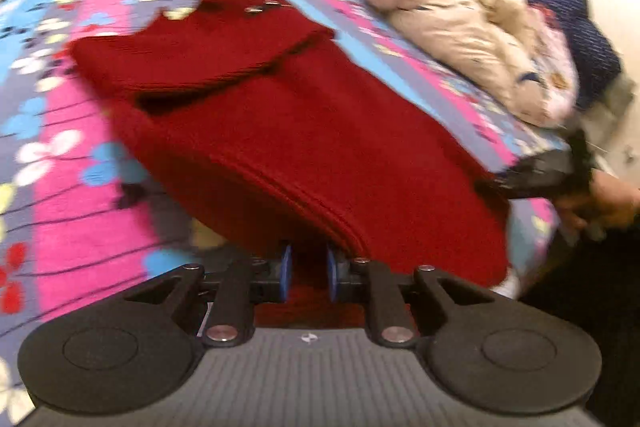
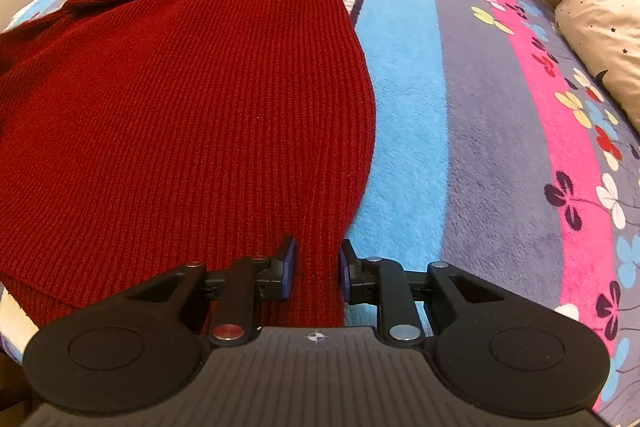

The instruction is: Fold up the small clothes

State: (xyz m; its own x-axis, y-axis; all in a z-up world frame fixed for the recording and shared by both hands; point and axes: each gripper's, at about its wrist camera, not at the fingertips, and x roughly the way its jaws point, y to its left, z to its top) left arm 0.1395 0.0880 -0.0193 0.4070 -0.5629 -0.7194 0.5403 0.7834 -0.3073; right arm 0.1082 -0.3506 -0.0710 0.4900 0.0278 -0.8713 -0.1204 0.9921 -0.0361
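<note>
Across the flowered, striped blanket (image 2: 480, 99) lies a red knitted sweater (image 2: 180, 87), sleeves folded over its chest, with a beige bundle of bedding (image 1: 460, 39) near the blanket's far edge. Each gripper pinches the sweater's near hem: the left gripper (image 1: 308, 267) lifting it, the right gripper (image 2: 316, 271) at its corner.

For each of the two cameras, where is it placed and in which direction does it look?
Left wrist: on the left hand-held gripper at the sweater hem, facing up the bed toward a bedding pile; the right hand-held gripper shows at the right.
Right wrist: on the right hand-held gripper, facing along the sweater's edge; only its own fingers show.
Shared: sweater, bed, pile.
</note>
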